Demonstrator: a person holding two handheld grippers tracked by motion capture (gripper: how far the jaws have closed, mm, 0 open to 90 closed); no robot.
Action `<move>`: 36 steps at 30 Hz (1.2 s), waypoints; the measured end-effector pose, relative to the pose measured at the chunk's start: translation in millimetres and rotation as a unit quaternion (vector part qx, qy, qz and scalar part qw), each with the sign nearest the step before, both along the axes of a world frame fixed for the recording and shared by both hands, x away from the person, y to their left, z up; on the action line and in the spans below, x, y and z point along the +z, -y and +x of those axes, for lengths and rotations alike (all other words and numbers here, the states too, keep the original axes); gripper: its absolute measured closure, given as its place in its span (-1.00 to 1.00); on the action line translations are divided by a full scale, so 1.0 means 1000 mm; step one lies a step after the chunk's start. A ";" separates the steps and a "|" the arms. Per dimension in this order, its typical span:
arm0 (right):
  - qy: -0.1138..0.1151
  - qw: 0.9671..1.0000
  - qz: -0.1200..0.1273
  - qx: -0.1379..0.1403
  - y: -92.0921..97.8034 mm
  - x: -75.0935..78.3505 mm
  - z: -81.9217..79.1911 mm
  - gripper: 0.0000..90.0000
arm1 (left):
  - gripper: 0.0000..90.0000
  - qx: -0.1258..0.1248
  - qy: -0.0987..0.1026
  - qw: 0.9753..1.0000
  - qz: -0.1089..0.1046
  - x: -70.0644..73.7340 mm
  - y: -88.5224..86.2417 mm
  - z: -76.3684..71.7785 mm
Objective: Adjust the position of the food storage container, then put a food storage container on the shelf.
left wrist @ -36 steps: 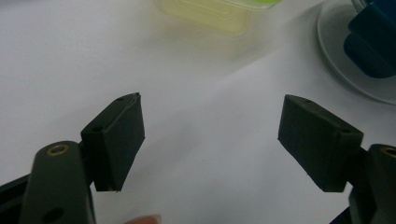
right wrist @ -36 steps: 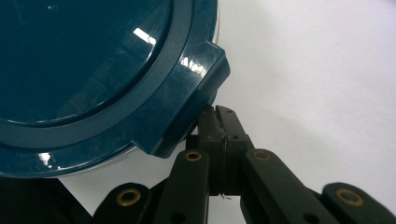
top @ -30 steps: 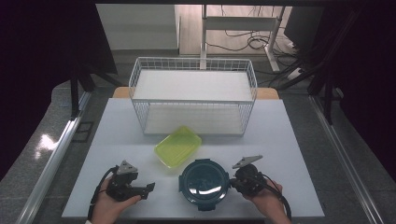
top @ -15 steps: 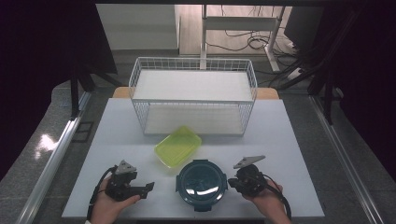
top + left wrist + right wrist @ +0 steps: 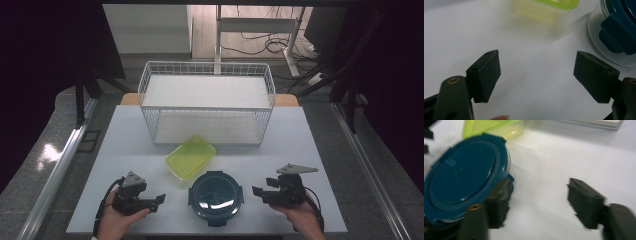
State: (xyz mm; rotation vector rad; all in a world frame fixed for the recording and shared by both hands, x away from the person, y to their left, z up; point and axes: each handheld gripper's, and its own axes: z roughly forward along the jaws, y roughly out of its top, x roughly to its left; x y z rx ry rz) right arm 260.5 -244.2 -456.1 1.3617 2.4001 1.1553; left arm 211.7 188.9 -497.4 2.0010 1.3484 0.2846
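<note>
Blue-lidded round container (image 5: 215, 196) between low, inward-pointing left tongs (image 5: 159, 200), right tongs (image 5: 256, 191), both agape.

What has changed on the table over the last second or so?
Very little. The right gripper has slid slightly outward, away from the round blue-lidded container; the left gripper has barely shifted. Both stay open, holding nothing. The blue-lidded container, the yellow-green lidded box and the white wire basket stayed put.
</note>
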 end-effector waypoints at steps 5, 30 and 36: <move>-0.009 1.000 0.015 0.009 0.002 -0.002 0.000 -0.51 | -0.54 -0.004 0.002 1.000 -0.001 0.003 0.000 -0.001; -0.039 0.997 0.056 0.024 0.000 -0.004 0.000 -0.58 | -0.73 -0.003 -0.008 0.998 -0.065 0.017 0.005 -0.004; -0.050 0.996 0.068 0.032 -0.003 -0.003 -0.001 -0.65 | -0.72 -0.004 -0.012 0.997 -0.079 0.018 0.007 -0.003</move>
